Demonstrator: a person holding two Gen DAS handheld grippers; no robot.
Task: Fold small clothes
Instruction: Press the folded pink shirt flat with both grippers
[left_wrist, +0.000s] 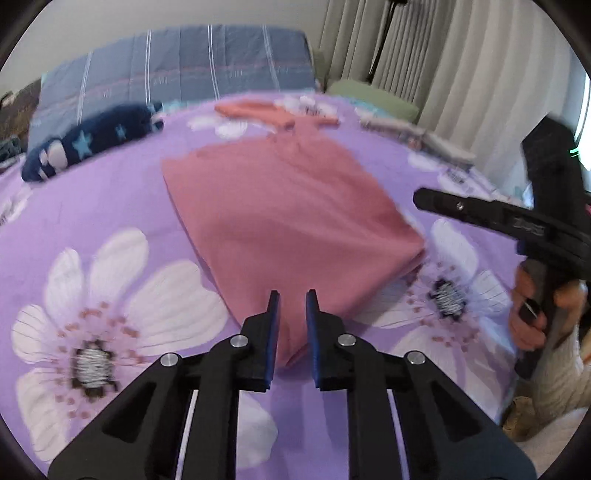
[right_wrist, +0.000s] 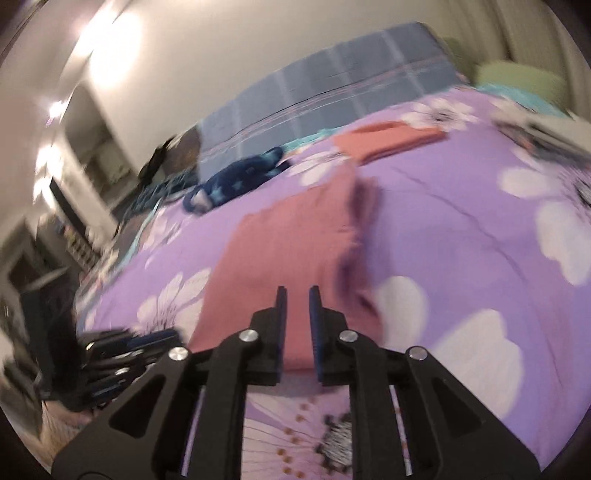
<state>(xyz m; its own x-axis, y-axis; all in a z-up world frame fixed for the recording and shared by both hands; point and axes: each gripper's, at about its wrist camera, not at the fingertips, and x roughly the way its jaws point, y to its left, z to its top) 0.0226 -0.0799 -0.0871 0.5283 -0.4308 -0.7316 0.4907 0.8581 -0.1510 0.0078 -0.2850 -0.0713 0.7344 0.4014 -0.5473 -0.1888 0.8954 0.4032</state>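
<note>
1. On the purple flowered bedspread (left_wrist: 110, 206) lies the pink garment (left_wrist: 288, 206), already folded into a flat slab; it is the landmark for everything else.
2. At the garment's near corner hovers the left gripper (left_wrist: 292, 325), jaws a little apart with nothing between them, and the pink cloth shows through the gap.
3. Off the garment's right edge comes the right gripper (left_wrist: 436, 199), seen side-on from the left wrist. Its own camera shows the fingers (right_wrist: 296, 325) slightly apart and empty, pointing along the garment's near end.
4. Beyond the garment's far edge sits an orange folded piece (left_wrist: 273, 112), looking finished. Left of the garment, well apart, a dark blue star-print item (left_wrist: 92, 142) lies in a heap.
5. Both views are blurred, so fine creases are hard to read.
6. My read: this fold is nearly done. Either one more fold halves it, or it gets set by the orange piece.
7. Next move calls for both grippers to drop onto the near edge, pinch every layer together, and lift evenly so the stack doesn't slide apart.
</note>
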